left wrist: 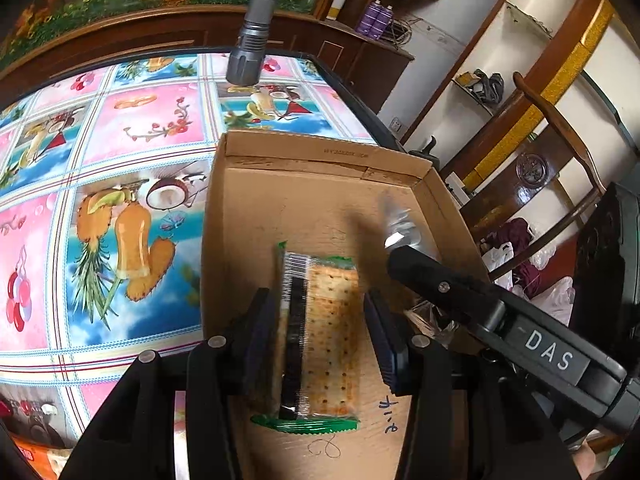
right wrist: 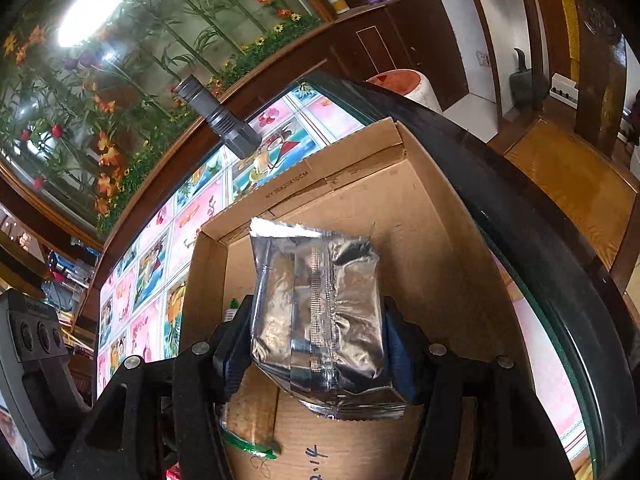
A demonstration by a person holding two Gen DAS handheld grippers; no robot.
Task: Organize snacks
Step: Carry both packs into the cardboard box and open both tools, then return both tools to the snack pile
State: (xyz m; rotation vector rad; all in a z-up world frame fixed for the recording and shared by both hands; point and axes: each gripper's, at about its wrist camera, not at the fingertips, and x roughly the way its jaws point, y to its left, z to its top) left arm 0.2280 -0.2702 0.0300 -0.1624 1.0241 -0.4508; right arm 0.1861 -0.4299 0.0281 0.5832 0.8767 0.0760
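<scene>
Inside the shallow cardboard box (left wrist: 320, 200) on the counter (left wrist: 120, 184), the left hand-held gripper (left wrist: 324, 336) straddles a clear, green-edged cracker packet (left wrist: 332, 332) that lies flat on the box floor. Its left pad sits against the packet's edge, while a gap shows between the packet and the right pad, so the jaws stand narrow without squeezing it. No earlier view is at hand to compare.

The right hand-held gripper (right wrist: 316, 344) is closed on a crinkled silver foil snack pouch (right wrist: 320, 304), one pad pressed to each side, and holds it over the same cardboard box (right wrist: 440, 240). Below and to the left of the pouch, the cracker packet (right wrist: 250, 412) shows on the box floor. In the left wrist view the right tool's black body reaches in from the right, a corner of foil (left wrist: 398, 224) showing at its tip.

The box sits at the counter's dark-rimmed edge, on a glossy cloth printed with fruit and flower squares. A grey flashlight (left wrist: 252, 36) stands head-down on the cloth beyond the box's far wall; it appears in the right wrist view too (right wrist: 218, 116). A wooden chair (right wrist: 568, 184) stands beside the counter.
</scene>
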